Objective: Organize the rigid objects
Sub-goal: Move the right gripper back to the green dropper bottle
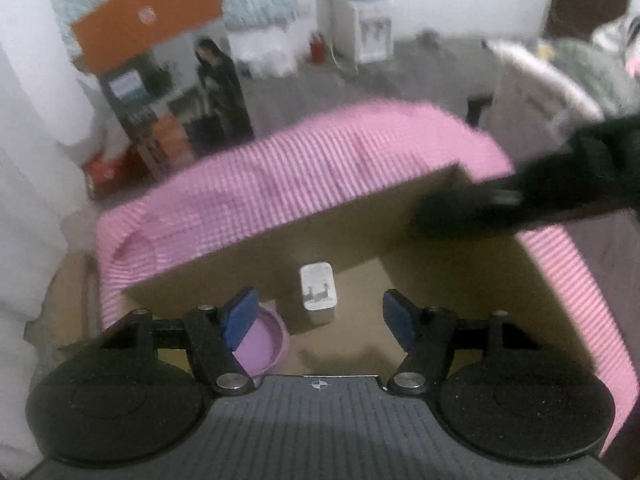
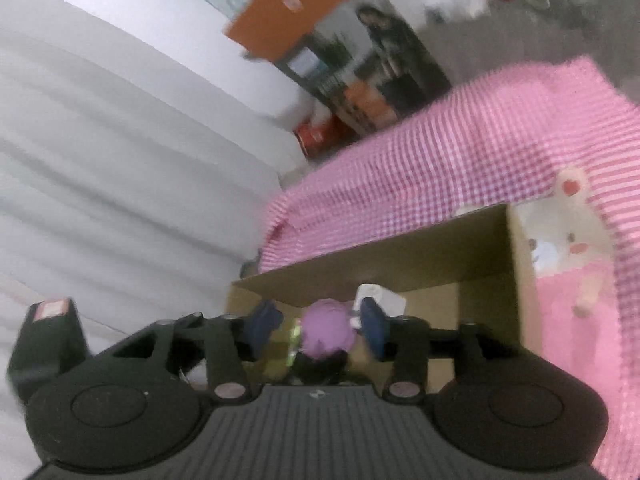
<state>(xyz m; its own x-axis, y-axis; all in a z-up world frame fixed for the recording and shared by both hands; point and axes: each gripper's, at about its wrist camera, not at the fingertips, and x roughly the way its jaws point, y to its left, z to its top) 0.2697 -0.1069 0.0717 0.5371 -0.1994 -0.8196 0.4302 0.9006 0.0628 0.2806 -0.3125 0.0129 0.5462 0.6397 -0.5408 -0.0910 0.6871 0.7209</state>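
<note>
Your left gripper (image 1: 318, 314) tilts steeply down over the cardboard box (image 1: 360, 216), jaws apart and empty above the white charger (image 1: 318, 293). Your right gripper (image 2: 318, 326) angles down too, jaws apart around the purple lid (image 2: 326, 334), not gripping.

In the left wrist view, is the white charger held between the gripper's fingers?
No: the white charger lies on the box floor, beyond the open left gripper.

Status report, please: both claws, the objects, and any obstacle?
Left claw open, empty, above cardboard box. Right claw open around purple object, not gripping. White charger and purple lid lie in box. No obstacle seen.
</note>
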